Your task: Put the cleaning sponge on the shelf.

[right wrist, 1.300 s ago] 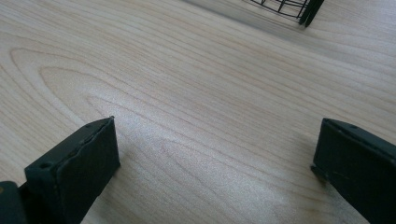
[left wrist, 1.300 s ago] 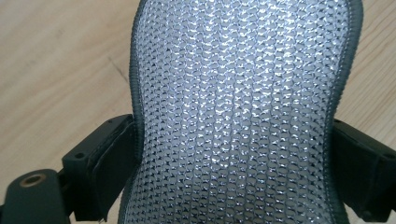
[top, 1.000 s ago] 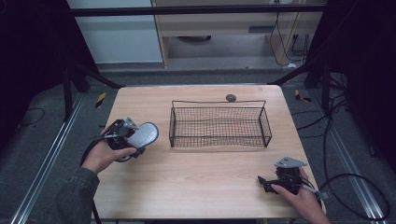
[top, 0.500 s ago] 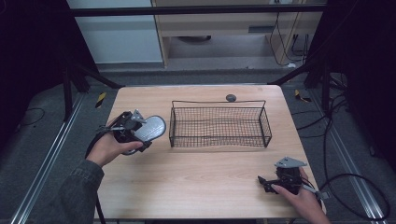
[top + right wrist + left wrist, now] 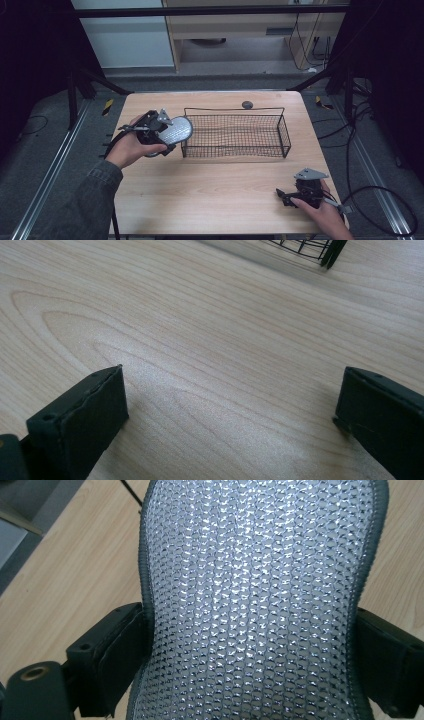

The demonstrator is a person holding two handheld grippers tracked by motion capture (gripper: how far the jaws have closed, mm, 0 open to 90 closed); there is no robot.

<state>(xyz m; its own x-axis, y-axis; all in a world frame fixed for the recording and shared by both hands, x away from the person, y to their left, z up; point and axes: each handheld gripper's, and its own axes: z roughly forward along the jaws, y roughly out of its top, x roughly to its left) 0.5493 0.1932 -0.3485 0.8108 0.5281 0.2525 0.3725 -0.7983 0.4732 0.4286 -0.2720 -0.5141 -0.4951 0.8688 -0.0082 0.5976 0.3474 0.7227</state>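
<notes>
A silvery oval mesh pad with a grey rim (image 5: 177,130) hangs above the table, just left of a black wire basket (image 5: 235,134). My left gripper (image 5: 166,136) is shut on it, held in a hand with a dark sleeve. In the left gripper view the pad (image 5: 250,570) stands between both black jaws, which press its sides, and my left gripper (image 5: 250,650) has wood below it. My right gripper (image 5: 281,195) rests low at the table's front right, open. In the right gripper view my right gripper (image 5: 230,410) has bare wood between its wide-apart jaws.
The basket stands in the far middle of the wooden table (image 5: 210,185) and its corner (image 5: 310,247) shows far off in the right gripper view. A small dark round object (image 5: 247,104) lies behind the basket. Dark floor and cables surround the table.
My left gripper has carried the mesh pad to the right, up to the basket's left end. The right gripper has stayed in place.
</notes>
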